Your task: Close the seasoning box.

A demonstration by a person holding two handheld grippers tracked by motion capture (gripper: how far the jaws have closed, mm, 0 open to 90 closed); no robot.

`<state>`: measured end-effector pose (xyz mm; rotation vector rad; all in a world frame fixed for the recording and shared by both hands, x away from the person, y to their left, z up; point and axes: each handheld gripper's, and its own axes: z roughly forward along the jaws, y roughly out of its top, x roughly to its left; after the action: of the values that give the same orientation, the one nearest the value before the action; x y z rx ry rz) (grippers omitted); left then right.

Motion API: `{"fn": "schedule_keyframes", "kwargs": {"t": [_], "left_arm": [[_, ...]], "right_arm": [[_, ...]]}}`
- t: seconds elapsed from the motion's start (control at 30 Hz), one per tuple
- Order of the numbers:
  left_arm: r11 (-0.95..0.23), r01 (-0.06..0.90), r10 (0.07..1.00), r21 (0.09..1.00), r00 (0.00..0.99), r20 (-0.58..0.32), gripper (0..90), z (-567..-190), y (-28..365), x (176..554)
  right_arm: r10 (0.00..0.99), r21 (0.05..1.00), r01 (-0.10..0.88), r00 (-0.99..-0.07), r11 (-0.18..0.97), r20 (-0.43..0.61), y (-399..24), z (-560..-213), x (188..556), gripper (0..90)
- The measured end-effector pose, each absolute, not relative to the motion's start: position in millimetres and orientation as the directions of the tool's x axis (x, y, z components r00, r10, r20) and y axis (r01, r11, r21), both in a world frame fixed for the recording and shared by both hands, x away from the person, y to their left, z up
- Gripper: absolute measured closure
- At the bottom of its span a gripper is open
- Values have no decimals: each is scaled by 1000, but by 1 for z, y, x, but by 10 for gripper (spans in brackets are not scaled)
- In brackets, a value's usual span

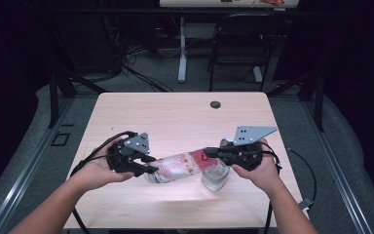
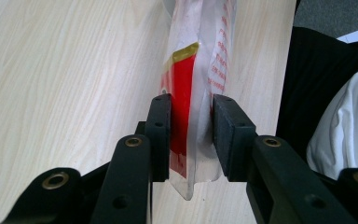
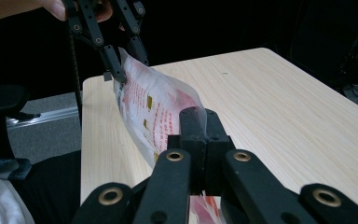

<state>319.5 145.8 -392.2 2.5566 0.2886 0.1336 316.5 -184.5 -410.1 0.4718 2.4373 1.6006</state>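
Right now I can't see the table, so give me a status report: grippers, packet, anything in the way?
Right gripper shut on packet. Left gripper around its other end, grip unclear. Packet held off the table, above a glass.

The table (image 1: 175, 112) was a pale wood-grain top, rectangular, with a small dark round grommet (image 1: 215, 104) set near its far edge. A clear glass (image 1: 215, 176) stood on it toward the near right side. The rest of the surface lay bare.
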Motion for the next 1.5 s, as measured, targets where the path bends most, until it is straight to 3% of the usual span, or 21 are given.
{"fn": "schedule_keyframes", "kwargs": {"t": [0.6,1.5], "left_arm": [[-830,173,231,530,972,44,725,-378,143,328],[-876,145,204,460,975,81,772,-353,127,338]], "right_arm": [[377,933,186,-924,309,59,-190,-412,322,900],[406,928,196,-912,317,54,-199,-419,323,900]]}}
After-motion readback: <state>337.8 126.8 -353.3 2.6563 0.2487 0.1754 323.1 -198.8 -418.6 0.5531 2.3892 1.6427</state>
